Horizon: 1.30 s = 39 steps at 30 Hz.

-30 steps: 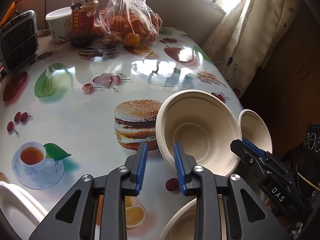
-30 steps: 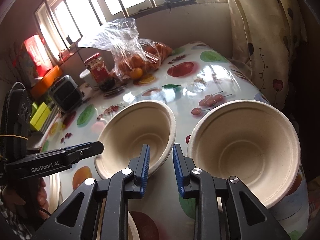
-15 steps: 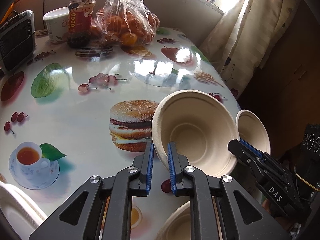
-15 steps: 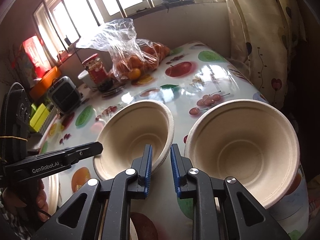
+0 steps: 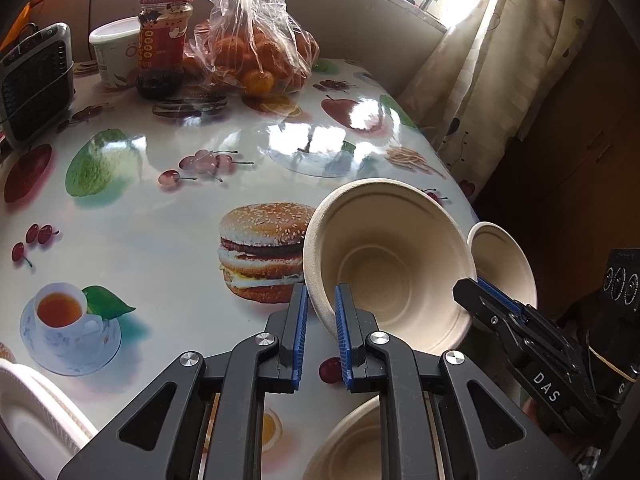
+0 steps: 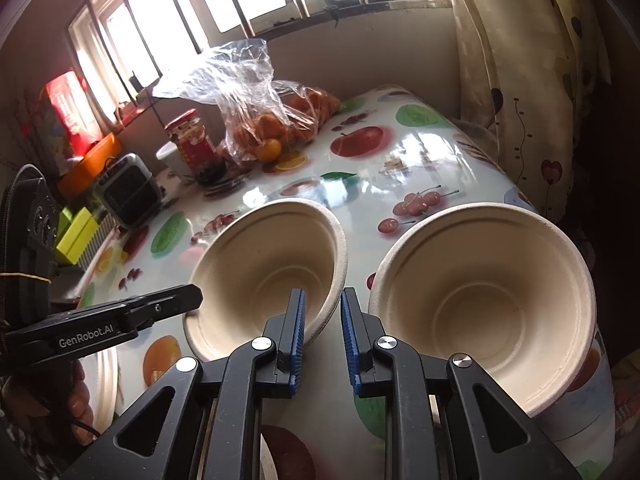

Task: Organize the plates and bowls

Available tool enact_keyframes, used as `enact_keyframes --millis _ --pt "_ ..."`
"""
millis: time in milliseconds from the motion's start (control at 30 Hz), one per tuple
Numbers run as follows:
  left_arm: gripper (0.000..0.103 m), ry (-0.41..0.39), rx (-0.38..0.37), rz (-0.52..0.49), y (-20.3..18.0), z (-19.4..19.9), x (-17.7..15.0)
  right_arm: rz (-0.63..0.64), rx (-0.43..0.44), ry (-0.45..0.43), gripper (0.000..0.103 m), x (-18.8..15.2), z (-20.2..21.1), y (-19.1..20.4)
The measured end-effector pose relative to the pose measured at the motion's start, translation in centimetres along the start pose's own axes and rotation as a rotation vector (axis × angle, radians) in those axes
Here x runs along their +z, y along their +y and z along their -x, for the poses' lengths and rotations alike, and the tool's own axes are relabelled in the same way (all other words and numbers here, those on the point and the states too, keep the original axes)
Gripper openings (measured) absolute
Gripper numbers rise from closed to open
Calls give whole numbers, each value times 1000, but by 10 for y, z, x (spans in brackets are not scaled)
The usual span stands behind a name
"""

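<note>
Nearest the left wrist camera, under the black gripper arms, lie the rim of a beige paper bowl, the low bowl (image 5: 352, 436), and at the far left edge a stack of white plates (image 5: 28, 412).

Just beyond, the left gripper (image 5: 321, 300) is closed on the near left rim of a second beige paper bowl, the held bowl (image 5: 384, 264). The rim stands between the blue pads. This held bowl is tipped up on its side, its mouth facing back toward the cameras and slightly upward, its base pointing away across the table (image 5: 160, 220). Being round, it has no long axis.

The right gripper (image 6: 322, 300) is clamped on the opposite side of the same rim, one finger inside the bowl and one outside. So the held bowl hangs between the two grippers, near the table's front right corner, beside a printed hamburger.

Just to its right, at the table edge, is a third bowl, the edge bowl (image 6: 480, 312), its mouth also toward the camera. Whether it sits flat cannot be told.

Farther back, on the glossy fruit-print tablecloth, stand a clear bag of oranges (image 5: 256, 52), a red-labelled jar (image 5: 162, 40), a white tub (image 5: 112, 52) and a grey grilled appliance (image 5: 32, 80). A patterned curtain (image 5: 500, 80) hangs at right, beside a barred window (image 6: 240, 0).
</note>
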<state>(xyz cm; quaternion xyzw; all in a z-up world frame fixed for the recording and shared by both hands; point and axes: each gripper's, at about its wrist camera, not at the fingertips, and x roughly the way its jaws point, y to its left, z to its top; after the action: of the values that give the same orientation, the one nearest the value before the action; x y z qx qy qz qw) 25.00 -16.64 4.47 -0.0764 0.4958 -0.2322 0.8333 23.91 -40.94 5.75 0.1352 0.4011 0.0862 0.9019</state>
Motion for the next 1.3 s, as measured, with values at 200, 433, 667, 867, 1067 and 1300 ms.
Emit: enact_keyframes --millis 200,433,667,867,1067,1300 --pt "15 -13 0 0 0 7 -1 1 7 -9 18 -2 6 3" --pt "15 -33 -3 -7 -3 20 -5 6 11 -30 18 -2 20 10" --pt "15 -59 1 -18 -5 36 -9 18 16 -50 18 -3 33 19" --pt "15 -76 10 -33 -8 49 -16 27 19 -68 18 -6 45 27" --pt "15 -87 9 -41 -9 59 -21 32 18 -81 18 -11 56 33" --pt "15 -98 5 -48 -11 70 -32 33 23 -97 18 -19 70 39"
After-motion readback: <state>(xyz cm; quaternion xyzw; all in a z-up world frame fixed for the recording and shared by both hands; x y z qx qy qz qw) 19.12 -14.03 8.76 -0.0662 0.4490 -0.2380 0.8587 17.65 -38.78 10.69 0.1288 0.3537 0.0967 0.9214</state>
